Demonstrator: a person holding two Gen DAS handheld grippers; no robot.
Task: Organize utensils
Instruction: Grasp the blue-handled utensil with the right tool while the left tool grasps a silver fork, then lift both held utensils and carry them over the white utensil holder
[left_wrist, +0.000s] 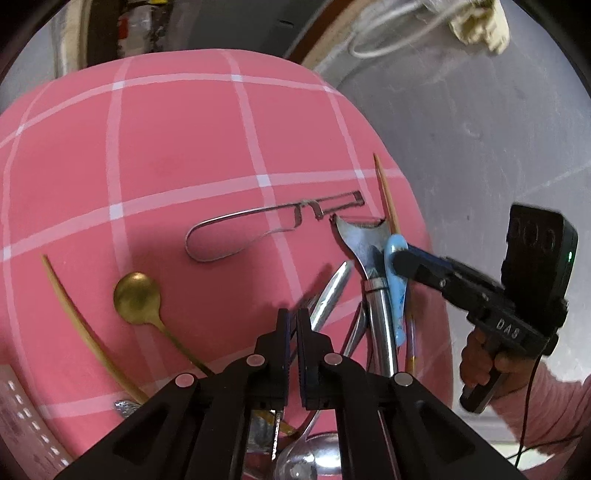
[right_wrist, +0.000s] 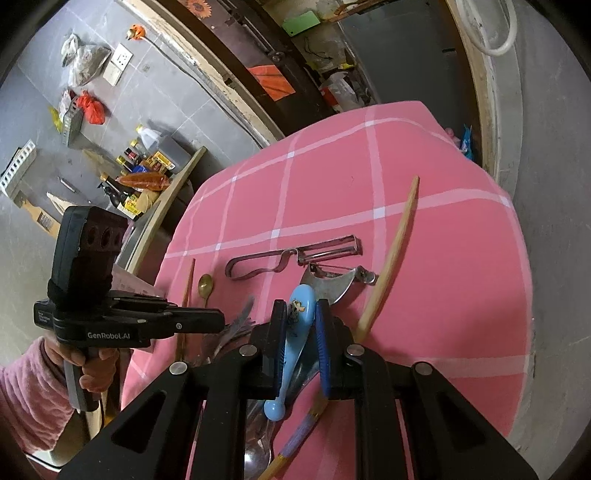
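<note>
The left gripper (left_wrist: 293, 325) is hanging over the pink cloth (left_wrist: 184, 147) with its jaws almost together. A gold spoon (left_wrist: 137, 297) and a wire peeler (left_wrist: 273, 225) are lying ahead of it. At the right, the right gripper (left_wrist: 397, 258) is pinching a blue spoon (left_wrist: 397, 291) beside a steel peeler (left_wrist: 364, 240).

Both fisheye cameras ride on the handheld grippers and look steeply down, close over the pink checked tablecloth (left_wrist: 184, 147). The left wrist view faces it from one side, the right wrist view from the other. Both share the wire peeler (left_wrist: 273, 225) (right_wrist: 291, 254) at mid-cloth.
</note>
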